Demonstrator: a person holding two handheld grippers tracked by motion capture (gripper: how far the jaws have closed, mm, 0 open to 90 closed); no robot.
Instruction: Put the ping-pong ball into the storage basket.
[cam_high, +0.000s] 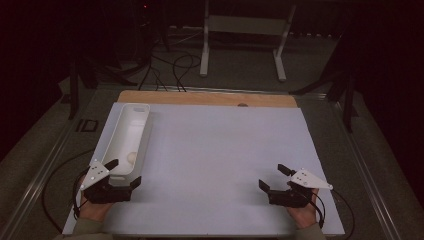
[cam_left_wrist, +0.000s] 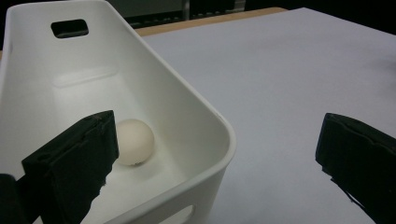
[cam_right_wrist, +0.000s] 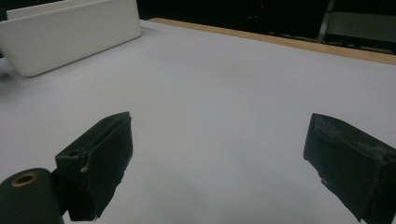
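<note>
A long white bin (cam_high: 126, 137) lies on the left side of the white table sheet (cam_high: 215, 165), with a handle slot in its far end wall. A small cream ball (cam_left_wrist: 134, 141) rests on the bin's floor near its close end; the high view shows the ball (cam_high: 131, 157) too. My left gripper (cam_high: 123, 173) stands open at the bin's near end, one jaw over the bin's inside and the other outside its wall. My right gripper (cam_high: 273, 176) is open over bare sheet at the front right. The bin (cam_right_wrist: 70, 35) lies far off in the right gripper view.
A wooden tabletop strip (cam_high: 207, 98) shows beyond the sheet. A white metal frame (cam_high: 243, 30) and cables (cam_high: 170, 70) lie on the dark floor behind the table. Black stands (cam_high: 347, 95) flank the table.
</note>
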